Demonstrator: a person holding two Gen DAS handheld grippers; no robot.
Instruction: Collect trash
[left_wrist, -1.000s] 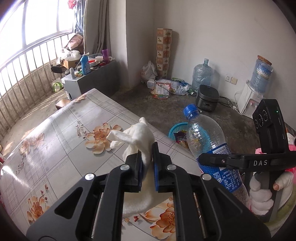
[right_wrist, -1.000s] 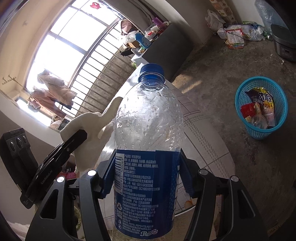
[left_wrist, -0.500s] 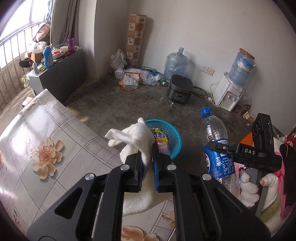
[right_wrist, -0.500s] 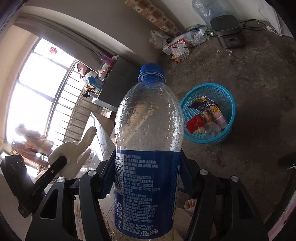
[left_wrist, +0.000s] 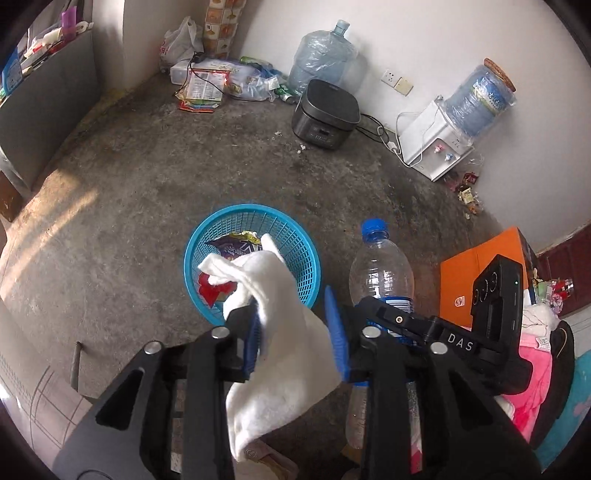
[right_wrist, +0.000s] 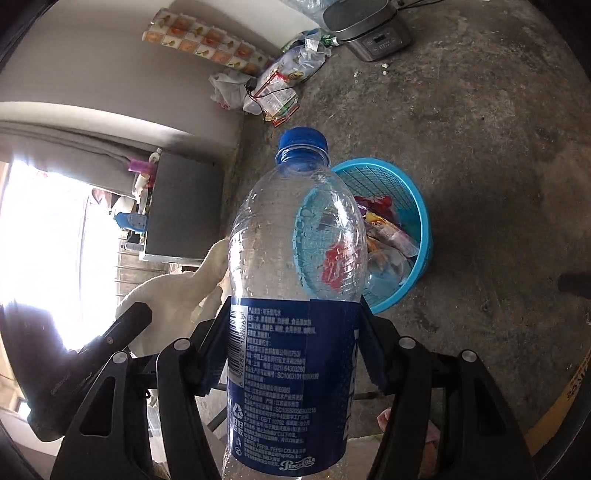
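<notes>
Left tongs (left_wrist: 295, 332) opening, white cloth (left_wrist: 273, 317) loose between the spread pads, draped against one pad only, poised above the blue basket (left_wrist: 207, 236) on the floor, likely for a drop. Right tongs (right_wrist: 291, 354) clamped on the labelled middle of the clear bottle (right_wrist: 295, 258), blue cap tipped toward the same basket, probably next in line. Beyond, in the basket: snack wrappers (right_wrist: 388, 229) and a red scrap. Farther off, by the wall, a dark cooker (left_wrist: 325, 114) and a water dispenser (left_wrist: 436, 147).
</notes>
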